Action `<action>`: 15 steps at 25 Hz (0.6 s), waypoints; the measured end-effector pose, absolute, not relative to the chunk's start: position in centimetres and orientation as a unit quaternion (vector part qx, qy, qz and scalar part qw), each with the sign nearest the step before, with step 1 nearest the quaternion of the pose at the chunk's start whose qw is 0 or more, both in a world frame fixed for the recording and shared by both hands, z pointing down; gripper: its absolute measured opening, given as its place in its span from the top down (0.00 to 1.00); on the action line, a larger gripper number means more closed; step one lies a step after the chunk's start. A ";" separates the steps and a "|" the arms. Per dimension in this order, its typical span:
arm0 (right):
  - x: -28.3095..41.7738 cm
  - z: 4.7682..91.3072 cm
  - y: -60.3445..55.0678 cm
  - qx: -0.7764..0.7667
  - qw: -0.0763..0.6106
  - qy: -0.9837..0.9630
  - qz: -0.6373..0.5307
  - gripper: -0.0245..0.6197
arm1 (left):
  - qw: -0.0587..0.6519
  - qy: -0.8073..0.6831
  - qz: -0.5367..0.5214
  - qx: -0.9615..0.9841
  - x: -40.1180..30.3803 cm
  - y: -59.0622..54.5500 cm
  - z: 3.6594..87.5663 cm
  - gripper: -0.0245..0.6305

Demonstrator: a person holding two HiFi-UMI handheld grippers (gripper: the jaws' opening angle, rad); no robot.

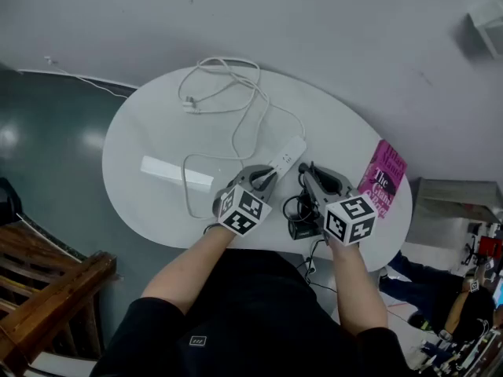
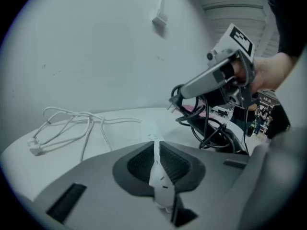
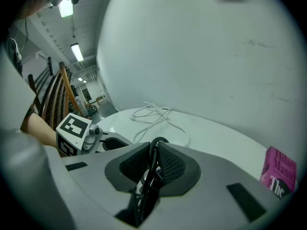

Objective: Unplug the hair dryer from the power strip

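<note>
pink book lies right of the power strip, white cable beyond.

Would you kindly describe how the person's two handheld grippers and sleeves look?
Both the left gripper and right gripper have smooth grey shells, with dark, finely ribbed pads inside the jaws. Each carries a white cube printed with black square markers. The person wears a black short-sleeved top.

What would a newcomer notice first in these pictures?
The left gripper clamps the white power strip near the middle of the table, while the right gripper beside it holds a black cord, its plug in the air, clear of the strip. A pink book lies at the table's right edge; a loose white cable curls at the far side.
</note>
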State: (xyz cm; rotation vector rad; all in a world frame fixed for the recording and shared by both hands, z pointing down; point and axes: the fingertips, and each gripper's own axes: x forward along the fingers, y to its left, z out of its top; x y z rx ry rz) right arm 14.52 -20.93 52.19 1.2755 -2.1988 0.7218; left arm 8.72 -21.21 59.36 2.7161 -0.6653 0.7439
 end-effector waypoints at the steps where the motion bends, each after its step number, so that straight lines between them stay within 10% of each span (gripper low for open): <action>1: 15.1 52.2 -20.7 0.474 0.242 -0.803 0.270 0.85 | 0.118 -0.231 0.245 0.934 8.7 -21.3 58.5 0.90; 15: 19.8 55.2 -20.5 0.550 0.215 -0.741 0.321 0.85 | 0.106 -0.268 0.175 0.941 4.4 -21.5 50.3 0.90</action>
